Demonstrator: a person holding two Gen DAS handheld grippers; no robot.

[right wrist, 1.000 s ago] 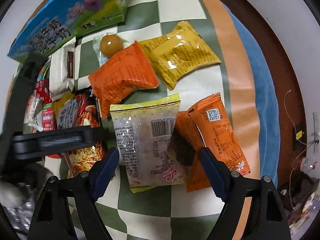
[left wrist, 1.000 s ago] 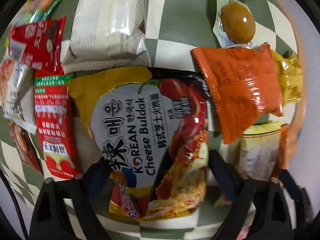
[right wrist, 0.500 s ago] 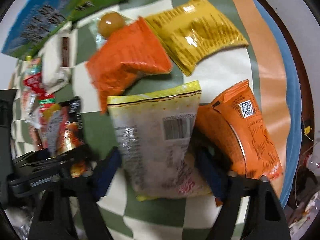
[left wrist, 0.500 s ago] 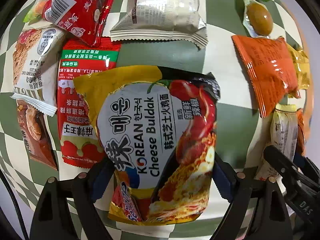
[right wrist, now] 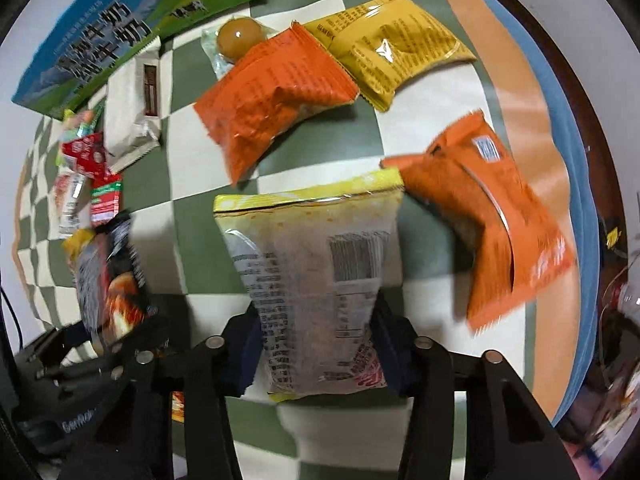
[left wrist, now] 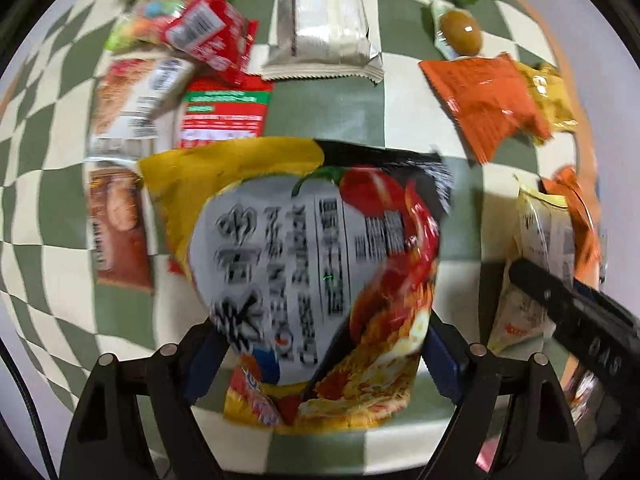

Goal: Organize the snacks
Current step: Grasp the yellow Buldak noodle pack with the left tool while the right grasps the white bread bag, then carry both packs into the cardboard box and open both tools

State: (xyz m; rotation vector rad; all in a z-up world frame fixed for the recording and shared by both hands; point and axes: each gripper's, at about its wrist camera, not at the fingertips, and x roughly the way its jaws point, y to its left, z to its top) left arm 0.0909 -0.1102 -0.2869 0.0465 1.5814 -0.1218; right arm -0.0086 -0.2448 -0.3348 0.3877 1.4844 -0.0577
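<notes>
My left gripper (left wrist: 316, 364) is shut on a yellow and red Korean Cheese Buldak noodle packet (left wrist: 312, 272) and holds it above the checked cloth. It also shows at the left of the right wrist view (right wrist: 108, 280). My right gripper (right wrist: 320, 356) is shut on a clear packet with a yellow top band and a barcode (right wrist: 320, 280), lifted off the cloth. That packet and the right gripper show at the right edge of the left wrist view (left wrist: 536, 264).
On the green and white checked cloth (right wrist: 192, 168) lie two orange packets (right wrist: 276, 100) (right wrist: 496, 228), a yellow packet (right wrist: 392, 44), a wrapped egg (right wrist: 240, 36), a white packet (left wrist: 324, 20), several red and brown packets (left wrist: 216, 40) and a blue-green milk carton box (right wrist: 120, 28).
Both grippers have risen with their packets. The right gripper closed on the yellow-banded packet and lifted it off the orange packet. The noodle packet has moved away from the far snacks.
</notes>
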